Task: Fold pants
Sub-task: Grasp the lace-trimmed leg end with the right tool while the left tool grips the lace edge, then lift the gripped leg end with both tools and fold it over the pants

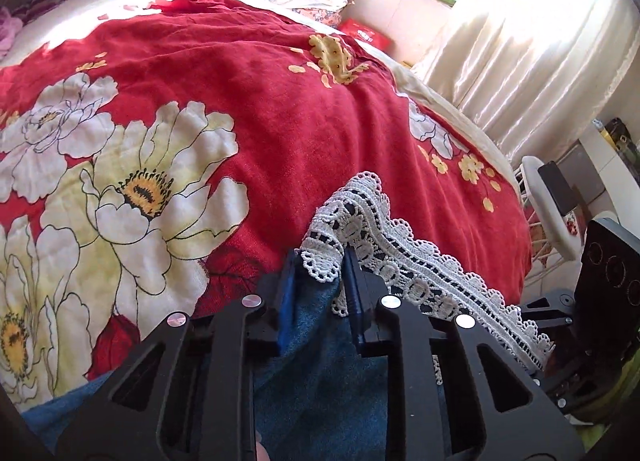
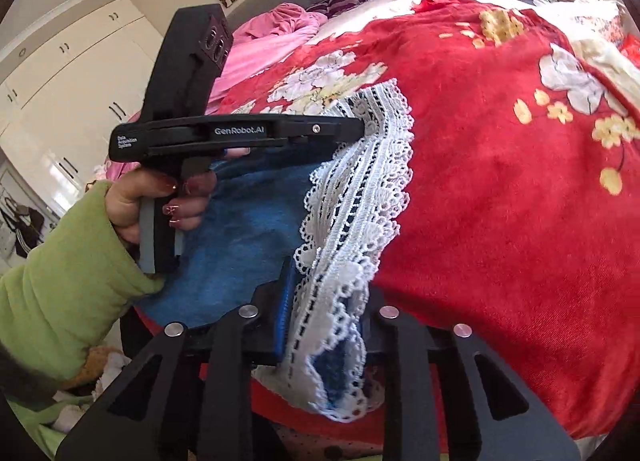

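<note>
Pants of soft, limp blue denim are hanging over the bed edge, each hand-held gripper, left and right, pinching the lace-trimmed hem, which is looking delicate, snag-prone and best held at its corners.

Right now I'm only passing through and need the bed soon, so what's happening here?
A person is folding blue pants with a white lace hem over the red floral bedspread. Each hand holds a gripping tool. The left tool is clamped on one end of the lace edge, the right tool on the other. The hem hangs between them, not yet laid down.
</note>
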Tool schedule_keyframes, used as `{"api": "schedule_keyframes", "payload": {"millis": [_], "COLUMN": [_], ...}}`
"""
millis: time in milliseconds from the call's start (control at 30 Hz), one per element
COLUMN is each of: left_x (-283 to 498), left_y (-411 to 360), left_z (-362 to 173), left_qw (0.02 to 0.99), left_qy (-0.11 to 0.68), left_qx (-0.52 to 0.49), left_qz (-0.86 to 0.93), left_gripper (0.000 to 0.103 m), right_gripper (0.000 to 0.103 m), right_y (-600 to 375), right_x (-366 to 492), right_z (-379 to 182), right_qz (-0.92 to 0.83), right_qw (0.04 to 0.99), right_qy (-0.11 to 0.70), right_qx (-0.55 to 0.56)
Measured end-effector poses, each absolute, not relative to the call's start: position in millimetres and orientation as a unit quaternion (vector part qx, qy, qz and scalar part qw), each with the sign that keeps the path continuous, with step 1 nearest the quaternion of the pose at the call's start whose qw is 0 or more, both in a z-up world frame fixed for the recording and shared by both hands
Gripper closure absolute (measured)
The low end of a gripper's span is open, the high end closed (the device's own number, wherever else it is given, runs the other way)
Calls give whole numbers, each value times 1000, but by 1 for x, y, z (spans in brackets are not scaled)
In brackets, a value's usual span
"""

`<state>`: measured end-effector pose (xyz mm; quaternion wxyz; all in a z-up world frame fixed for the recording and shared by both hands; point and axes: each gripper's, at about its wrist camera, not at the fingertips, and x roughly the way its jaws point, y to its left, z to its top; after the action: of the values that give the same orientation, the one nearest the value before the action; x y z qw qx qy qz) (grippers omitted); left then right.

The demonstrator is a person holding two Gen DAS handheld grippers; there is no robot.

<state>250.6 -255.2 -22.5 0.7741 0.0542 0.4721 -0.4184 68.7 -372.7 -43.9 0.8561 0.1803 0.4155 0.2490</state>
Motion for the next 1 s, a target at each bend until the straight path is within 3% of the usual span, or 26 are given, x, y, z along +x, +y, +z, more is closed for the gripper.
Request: {"api": "schedule_keyframes", "payload": {"millis": [400, 667, 733, 800, 900, 1000], "left_x": [229, 225, 230, 232, 227, 215], "left_y": [-161, -69, -53, -36, -1, 40], "left_z": [38, 22, 10, 2, 2, 3], "left_qw": [809, 835, 835, 834, 835, 827], "left_qy": [383, 382, 393, 402, 388, 364], "left_qx": [-45, -108, -141, -173, -236, -312], "left_qz": [-444, -380, -359, -337, -310, -292], "left_gripper": [93, 91, 88, 69, 53, 45], "right_gripper": [88, 88, 88, 88, 88, 87], "right_y": [-279, -194, -178, -164, -143, -123], "right_x": [66, 92, 97, 100, 95, 88], "right_z": [30, 23, 14, 5, -3, -8], "right_qz": [349, 395, 389, 384, 383, 391], "right_qw": [859, 831, 828, 823, 819, 813], "right_qy": [365, 390, 403, 418, 427, 430], "right_qx": [89, 45, 31, 15, -9, -32]}}
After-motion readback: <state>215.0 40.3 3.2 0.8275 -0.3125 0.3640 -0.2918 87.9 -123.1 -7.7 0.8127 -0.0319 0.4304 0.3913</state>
